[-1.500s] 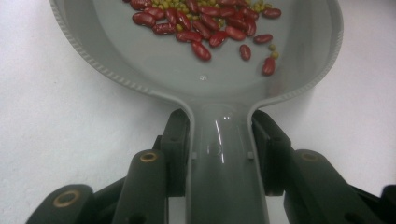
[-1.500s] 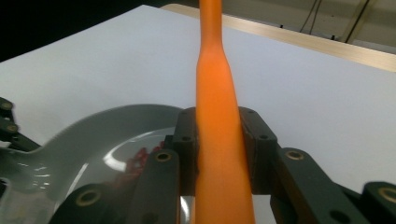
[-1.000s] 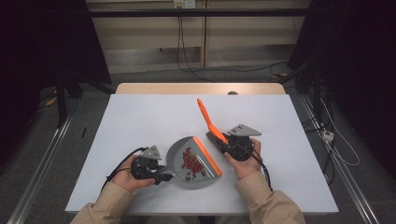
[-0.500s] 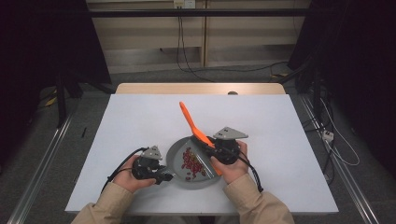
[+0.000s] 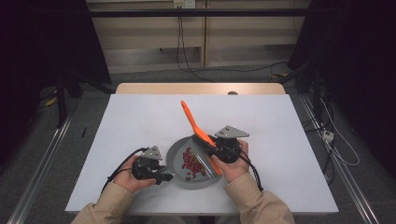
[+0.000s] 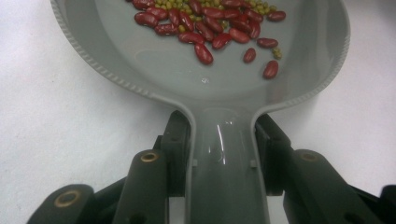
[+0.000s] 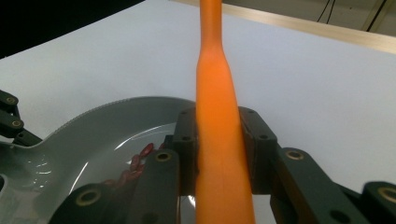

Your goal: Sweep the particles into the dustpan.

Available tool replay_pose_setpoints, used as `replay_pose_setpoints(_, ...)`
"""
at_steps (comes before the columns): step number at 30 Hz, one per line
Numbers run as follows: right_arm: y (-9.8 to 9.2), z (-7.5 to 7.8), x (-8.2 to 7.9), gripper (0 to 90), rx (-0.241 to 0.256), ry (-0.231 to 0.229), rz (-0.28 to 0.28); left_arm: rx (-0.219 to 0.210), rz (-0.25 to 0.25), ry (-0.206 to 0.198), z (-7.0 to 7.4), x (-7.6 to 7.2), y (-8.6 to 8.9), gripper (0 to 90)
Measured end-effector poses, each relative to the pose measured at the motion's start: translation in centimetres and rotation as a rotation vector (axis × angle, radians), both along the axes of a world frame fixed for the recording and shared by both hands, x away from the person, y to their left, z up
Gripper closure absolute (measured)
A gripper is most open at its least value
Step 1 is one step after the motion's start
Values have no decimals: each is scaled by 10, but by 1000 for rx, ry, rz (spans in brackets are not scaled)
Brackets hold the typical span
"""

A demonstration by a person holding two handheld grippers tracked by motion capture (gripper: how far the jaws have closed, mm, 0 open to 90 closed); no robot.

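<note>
On the white table (image 5: pixel 140 116), the left gripper (image 5: pixel 161 176) clamps the handle of a grey pan (image 5: pixel 180 156) of beans (image 5: pixel 192 161); the right gripper (image 5: pixel 215 148) grips an orange spatula (image 5: pixel 194 123) angled over the pan.

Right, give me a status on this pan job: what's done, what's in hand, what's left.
Done: the left gripper is shut on the grey pan's handle, and the right gripper is shut on the orange spatula. In hand: the spatula's lower end reaches over the pan, beside the red beans and small green ones. Left: working the beans; they lie clustered in the pan's middle.
</note>
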State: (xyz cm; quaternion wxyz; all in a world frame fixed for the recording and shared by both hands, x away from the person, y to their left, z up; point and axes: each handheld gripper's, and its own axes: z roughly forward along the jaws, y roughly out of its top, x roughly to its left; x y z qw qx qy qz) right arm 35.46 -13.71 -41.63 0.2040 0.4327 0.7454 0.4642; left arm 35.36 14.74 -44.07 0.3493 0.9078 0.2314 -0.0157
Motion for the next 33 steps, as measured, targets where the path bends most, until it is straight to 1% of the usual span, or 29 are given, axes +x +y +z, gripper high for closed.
replay_pose_setpoints(1,-2,0,0,712,3,0,-3,-5,5,-1,0,0,0,634)
replay_pose_setpoints(3,-7,1,1,712,1,-2,-16,3,2,-7,0,-1,1,635)
replay_pose_setpoints(4,-10,1,1,712,1,-2,-22,-10,1,-6,-1,-1,1,635)
replay_pose_setpoints(7,-17,1,0,712,-2,1,-39,-14,9,-18,-1,-2,1,636)
replay_pose_setpoints(10,-23,2,0,712,-4,-2,-44,-14,29,-23,0,-2,2,636)
replay_pose_setpoints(12,-25,3,0,713,-4,-2,-47,-28,36,-24,0,-2,4,636)
replay_pose_setpoints(13,-26,3,0,712,-10,-4,-50,-27,48,-38,1,-2,5,636)
replay_pose_setpoints(14,-27,3,-1,712,-14,-5,-51,-36,43,-36,1,-1,6,636)
replay_pose_setpoints(15,-28,4,-1,712,-12,-2,-53,-38,47,-34,2,-1,7,636)
replay_pose_setpoints(16,-29,4,0,712,-14,-5,-54,-34,62,-40,3,-2,8,636)
replay_pose_setpoints(17,-30,4,0,712,-14,-3,-55,-33,64,-47,3,-1,9,636)
replay_pose_setpoints(18,-31,4,0,712,-15,0,-56,-44,64,-38,3,0,10,636)
replay_pose_setpoints(21,-35,4,1,713,-17,2,-63,-43,91,-50,6,0,12,636)
replay_pose_setpoints(22,-36,4,1,712,-18,2,-65,-49,89,-47,6,1,14,636)
replay_pose_setpoints(24,-40,4,2,712,-17,8,-71,-46,105,-51,7,2,15,636)
replay_pose_setpoints(28,-45,5,3,712,-9,9,-84,-52,116,-58,7,3,17,636)
replay_pose_setpoints(29,-47,5,3,712,-5,10,-87,-52,132,-65,8,4,18,636)
replay_pose_setpoints(31,-50,6,3,712,-6,12,-94,-60,132,-61,8,4,19,636)
replay_pose_setpoints(32,-51,6,3,712,-7,13,-96,-66,151,-66,9,5,21,636)
replay_pose_setpoints(33,-53,6,3,712,-4,12,-98,-73,156,-66,10,5,22,636)
